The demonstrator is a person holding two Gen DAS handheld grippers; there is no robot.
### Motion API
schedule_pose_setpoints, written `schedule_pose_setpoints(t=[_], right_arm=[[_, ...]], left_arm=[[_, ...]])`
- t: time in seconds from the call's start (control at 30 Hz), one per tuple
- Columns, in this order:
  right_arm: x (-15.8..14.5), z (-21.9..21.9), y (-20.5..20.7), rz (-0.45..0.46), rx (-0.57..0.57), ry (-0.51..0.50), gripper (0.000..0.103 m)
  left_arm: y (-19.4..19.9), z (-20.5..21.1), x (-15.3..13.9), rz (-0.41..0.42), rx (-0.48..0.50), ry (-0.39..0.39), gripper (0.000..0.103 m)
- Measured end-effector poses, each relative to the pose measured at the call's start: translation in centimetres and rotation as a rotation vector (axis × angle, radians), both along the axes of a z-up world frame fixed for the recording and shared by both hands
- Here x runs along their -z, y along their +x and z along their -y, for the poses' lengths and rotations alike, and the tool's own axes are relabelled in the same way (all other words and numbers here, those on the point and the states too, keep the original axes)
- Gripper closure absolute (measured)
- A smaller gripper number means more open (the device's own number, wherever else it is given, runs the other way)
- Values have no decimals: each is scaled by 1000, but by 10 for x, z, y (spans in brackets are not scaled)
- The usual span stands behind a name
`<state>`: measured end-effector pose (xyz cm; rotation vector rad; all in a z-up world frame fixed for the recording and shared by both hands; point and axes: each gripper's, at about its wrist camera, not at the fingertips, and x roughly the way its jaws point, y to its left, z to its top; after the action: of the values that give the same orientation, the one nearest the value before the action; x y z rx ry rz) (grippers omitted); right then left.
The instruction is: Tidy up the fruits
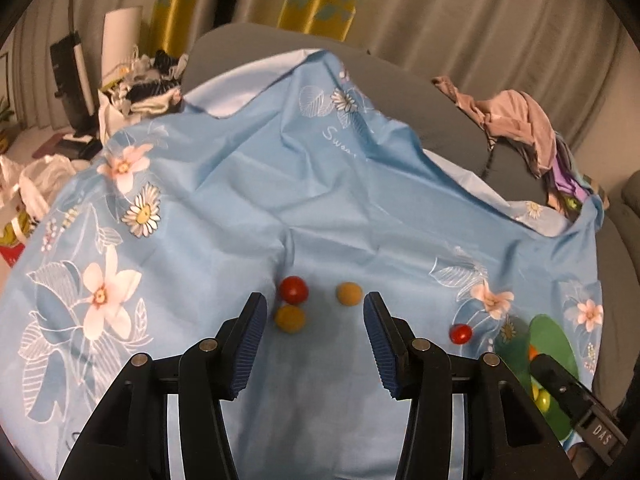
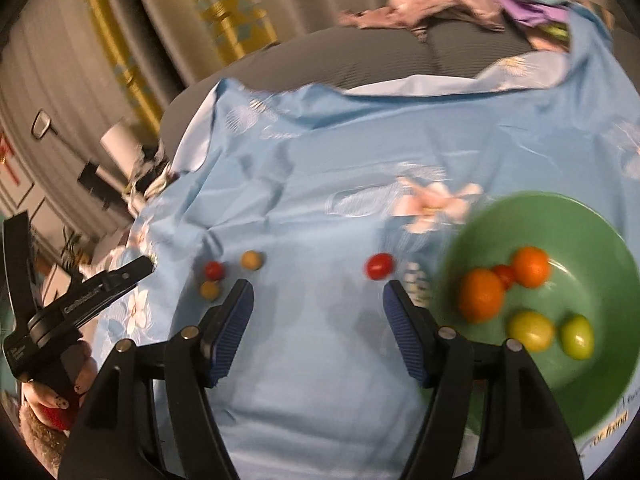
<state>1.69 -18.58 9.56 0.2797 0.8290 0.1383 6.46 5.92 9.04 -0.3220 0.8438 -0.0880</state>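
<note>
Both tongs [image 1: 314, 344] [image 2: 318, 328] gape empty; red tomato [image 2: 379, 266] lies lengthwise left-right.

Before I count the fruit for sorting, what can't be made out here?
- Green bowl, left wrist view: the right gripper's body covers most of its fruit.
- Small red fruit in the bowl, right wrist view: half hidden behind two orange fruits, blurred.
- Bowl's near rim, right wrist view: cut off by the gripper.

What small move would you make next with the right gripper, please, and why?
Probably ease the open right gripper forward to straddle the lone red tomato. It lies just ahead on the cloth, nearest the green bowl, which already holds fruit.
</note>
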Motion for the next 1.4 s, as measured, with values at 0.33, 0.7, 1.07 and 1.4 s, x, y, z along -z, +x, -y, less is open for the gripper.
schedule_pose_setpoints(t=[0.33,0.7,1.07,1.4], right_arm=[[37,-66,100,-132,-148,71,61],[83,-104,146,-245,-208,41,69],[94,-92,148,-249,-218,103,76],[94,-88,145,-256,-210,113,76]], left_arm=[[22,2,40,-163,-30,-5,70],[39,7,63,-269,-54,-52,70],[50,13,78,-282,-131,-5,70],[52,18,80,-234,-131,30,76]])
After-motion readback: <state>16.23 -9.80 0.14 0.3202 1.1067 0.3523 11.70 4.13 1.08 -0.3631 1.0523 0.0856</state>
